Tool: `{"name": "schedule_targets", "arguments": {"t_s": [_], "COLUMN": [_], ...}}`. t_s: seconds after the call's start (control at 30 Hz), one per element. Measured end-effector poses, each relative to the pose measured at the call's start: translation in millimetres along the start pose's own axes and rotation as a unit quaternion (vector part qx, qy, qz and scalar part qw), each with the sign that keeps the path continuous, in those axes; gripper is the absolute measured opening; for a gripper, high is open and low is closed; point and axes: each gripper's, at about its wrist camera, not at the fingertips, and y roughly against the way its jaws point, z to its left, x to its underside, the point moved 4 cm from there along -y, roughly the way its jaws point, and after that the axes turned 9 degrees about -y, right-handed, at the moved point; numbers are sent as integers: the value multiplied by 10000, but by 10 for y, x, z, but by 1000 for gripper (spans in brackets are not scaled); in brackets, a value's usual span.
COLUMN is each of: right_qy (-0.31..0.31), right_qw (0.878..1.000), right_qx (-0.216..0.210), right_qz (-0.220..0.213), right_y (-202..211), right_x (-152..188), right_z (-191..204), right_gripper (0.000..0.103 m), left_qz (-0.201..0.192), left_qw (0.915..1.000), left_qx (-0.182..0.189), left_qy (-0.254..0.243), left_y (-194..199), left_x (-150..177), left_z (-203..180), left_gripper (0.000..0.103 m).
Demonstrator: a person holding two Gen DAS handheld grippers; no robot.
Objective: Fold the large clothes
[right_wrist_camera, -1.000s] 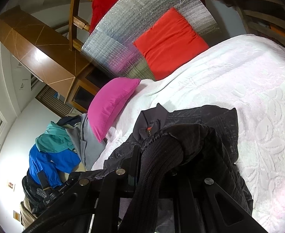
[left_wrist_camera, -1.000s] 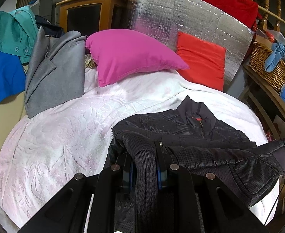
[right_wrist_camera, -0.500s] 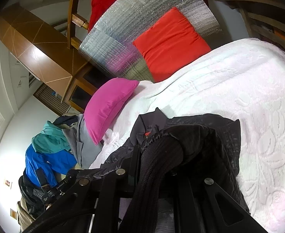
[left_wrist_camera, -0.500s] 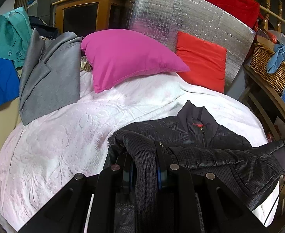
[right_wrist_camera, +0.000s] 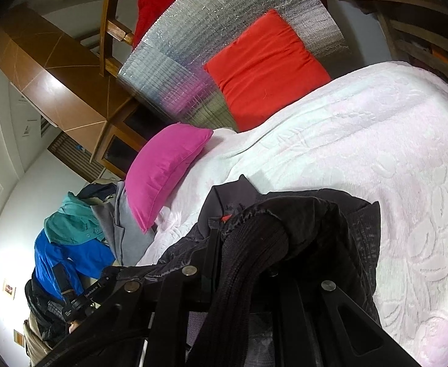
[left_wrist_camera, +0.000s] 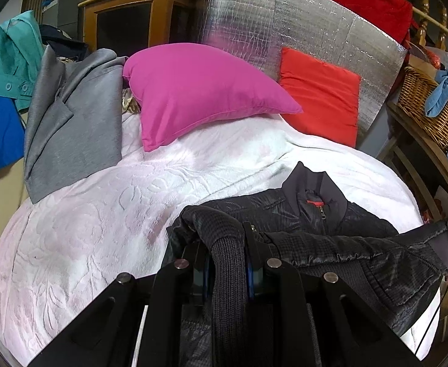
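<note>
The bed (left_wrist_camera: 80,244), under its pale embossed cover, carries the whole job, and your black jacket (left_wrist_camera: 288,214) lies near its front edge with the collar pointing toward the pink pillow (left_wrist_camera: 199,91) and the red cushion (left_wrist_camera: 318,91) at the head. Judging from how it lies, you are partway into the first fold: the upper body and collar rest flat on the cover, while the ribbed hem is lifted off the bed and stretched between your two hands (the zip looks done up). What seems left is to lay that hem over the chest, tuck the sleeves and halve the bundle; the grey coat (left_wrist_camera: 71,113) propped at the left, beside the teal and blue garments, looks unfolded too.

Your left tool (left_wrist_camera: 227,263) is clamped narrow on the knit hem, the ribbing bunched between its jaws. Your right tool (right_wrist_camera: 248,257) is pinched just as tight on the hem's other end, fabric draped over its fingers.

Against the frame a second back, the pillows and the grey coat have slid across the left view and the collar sits nearer the tool, so both hands have carried the hem forward over the jacket; the grips are unchanged.
</note>
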Motion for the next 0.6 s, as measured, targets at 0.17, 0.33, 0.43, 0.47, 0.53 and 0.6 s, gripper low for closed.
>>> {"name": "schedule_targets", "arguments": {"t_s": [0.17,0.33,0.43,0.47,0.53,0.6], "right_qy": [-68,-125,-171,-181,-211,-232], "right_qw": [10000,9999,9998,9998,9997,9996], "right_qx": [7,46,86,98,119,143], "right_qz": [20,58,81,86,98,107], "right_y": [-108,-224,-286,-298,-324,-346], "right_x": [-79,-113,-121,-124,-131,-138], "right_z": [-35,-95,-142,-157,-194,-227], "right_gripper": [12,12,12,12,12,12], "left_qz": [33,108,149,163,186,200], "left_qw": [10000,9999,9999,9998,9998,9997], "left_qx": [-24,-55,-61,-63,-66,-70], "left_qy": [-23,-46,-52,-56,-74,-99], "left_y": [-84,-194,-250,-271,-309,-334], "left_x": [-48,-65,-69,-73,-84,-96], "left_z": [2,1,-7,-11,-21,-34], "left_gripper": [19,19,19,19,19,19]}}
